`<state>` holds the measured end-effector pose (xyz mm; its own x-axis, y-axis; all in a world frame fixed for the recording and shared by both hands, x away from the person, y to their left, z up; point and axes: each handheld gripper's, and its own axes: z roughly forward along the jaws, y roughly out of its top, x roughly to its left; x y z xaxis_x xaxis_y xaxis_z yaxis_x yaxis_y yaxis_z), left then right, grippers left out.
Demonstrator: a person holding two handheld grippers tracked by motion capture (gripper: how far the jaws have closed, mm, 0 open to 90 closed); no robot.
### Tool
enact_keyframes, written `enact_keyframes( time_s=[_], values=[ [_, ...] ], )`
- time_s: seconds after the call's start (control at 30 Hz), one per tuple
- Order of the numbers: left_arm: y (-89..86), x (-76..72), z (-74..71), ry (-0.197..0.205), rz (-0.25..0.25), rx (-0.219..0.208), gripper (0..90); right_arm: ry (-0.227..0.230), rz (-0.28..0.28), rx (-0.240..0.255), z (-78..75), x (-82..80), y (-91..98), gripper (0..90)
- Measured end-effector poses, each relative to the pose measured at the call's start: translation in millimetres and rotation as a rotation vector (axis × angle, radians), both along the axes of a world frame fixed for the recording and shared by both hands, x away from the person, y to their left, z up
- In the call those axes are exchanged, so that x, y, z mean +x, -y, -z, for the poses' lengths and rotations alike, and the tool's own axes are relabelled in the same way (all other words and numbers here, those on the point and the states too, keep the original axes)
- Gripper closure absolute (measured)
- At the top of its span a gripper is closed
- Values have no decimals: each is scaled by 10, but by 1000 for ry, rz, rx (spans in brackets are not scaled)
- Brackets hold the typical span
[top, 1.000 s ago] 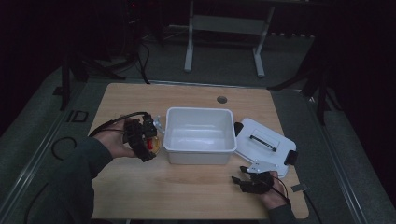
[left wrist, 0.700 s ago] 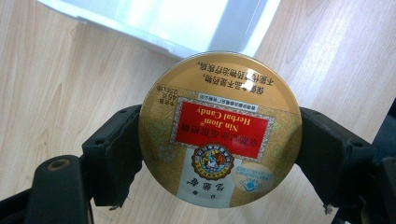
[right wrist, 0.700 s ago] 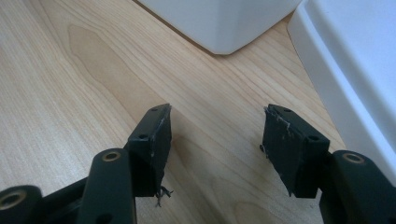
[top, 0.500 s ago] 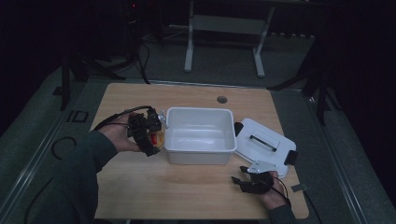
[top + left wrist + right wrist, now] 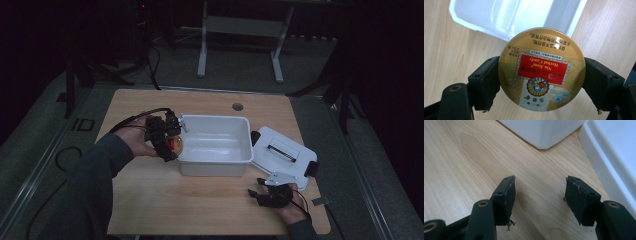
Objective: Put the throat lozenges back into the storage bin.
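Note:
A round gold candy tin (image 5: 541, 68) with a red label is clamped between the two black jaws of my left gripper (image 5: 541, 85), one pad on each side of its rim. In the high view that gripper (image 5: 167, 142) hangs just left of the white plastic bin (image 5: 215, 145), with the tin (image 5: 175, 145) against the bin's left wall. My right gripper (image 5: 261, 190) rests on the table near the front right. Its jaws (image 5: 540, 192) stand open over bare wood, with nothing between them.
The bin's white lid (image 5: 282, 156) lies flat right of the bin, with a black clip at each end. The wooden table (image 5: 150, 200) has a round cable hole (image 5: 238, 106) at the back. Cables trail off the table's left side.
My left gripper, with the tin in it, has moved right and a little up, from the table's left part to the bin's left wall. The right gripper has stayed still.

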<state>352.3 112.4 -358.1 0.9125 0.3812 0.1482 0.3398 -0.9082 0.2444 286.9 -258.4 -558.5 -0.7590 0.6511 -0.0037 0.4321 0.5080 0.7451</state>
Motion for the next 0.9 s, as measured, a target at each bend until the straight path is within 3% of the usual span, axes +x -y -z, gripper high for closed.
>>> enact_keyframes(
  time_s=[0.9],
  values=[
    [310, 168, 3, -16, 15, -11, 206, -1, -2, -1, -1, -1, 0, 408]
  ],
)
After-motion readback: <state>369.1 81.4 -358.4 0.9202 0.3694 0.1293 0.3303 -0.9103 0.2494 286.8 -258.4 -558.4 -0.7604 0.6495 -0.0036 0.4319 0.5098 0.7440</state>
